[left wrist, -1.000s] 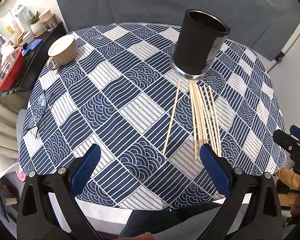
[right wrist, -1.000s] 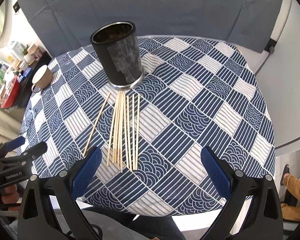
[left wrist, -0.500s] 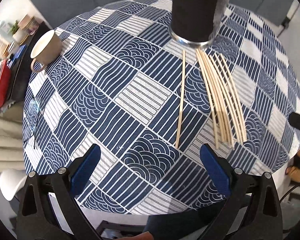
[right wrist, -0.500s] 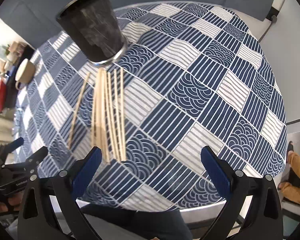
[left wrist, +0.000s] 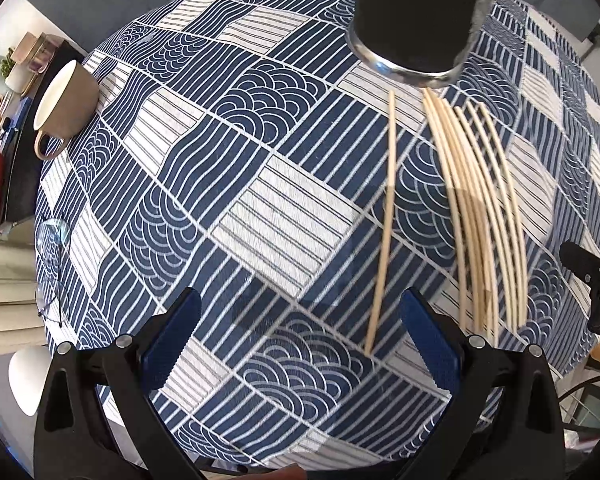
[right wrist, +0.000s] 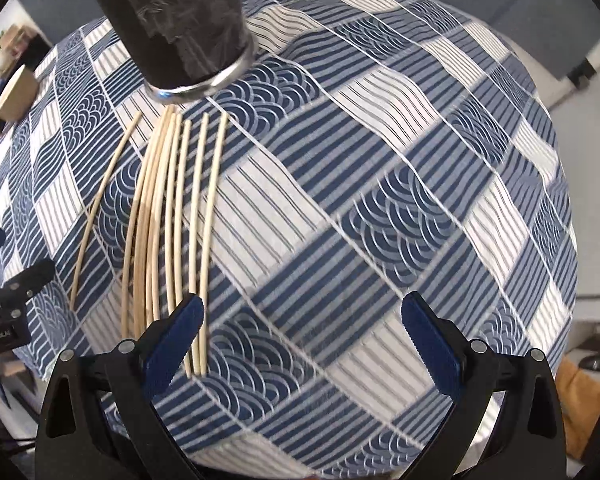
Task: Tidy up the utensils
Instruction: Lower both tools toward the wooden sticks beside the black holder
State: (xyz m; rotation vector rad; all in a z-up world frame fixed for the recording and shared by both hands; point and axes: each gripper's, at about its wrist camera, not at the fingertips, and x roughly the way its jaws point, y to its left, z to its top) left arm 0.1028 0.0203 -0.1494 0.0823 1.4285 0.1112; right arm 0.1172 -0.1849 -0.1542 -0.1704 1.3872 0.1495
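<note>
Sticks: pale thin wooden sticks [left wrist: 484,216] fanned on the cloth, far ends at the holder's base; one stray stick [left wrist: 384,220] lies apart to the left.
Holder: black cylinder [left wrist: 416,12] with a shiny metal base ring, upright, far side.
Left gripper [left wrist: 300,336]: blue ribbed pads spread wide, empty, over the stray stick's near tip.
Right gripper [right wrist: 302,340]: wide apart, empty; left pad overlaps the sticks' near ends.
Cloth [left wrist: 260,208]: navy-white wave patchwork.
Left view only: glasses [left wrist: 54,264]; both views catch the tan mug [left wrist: 62,108].
</note>
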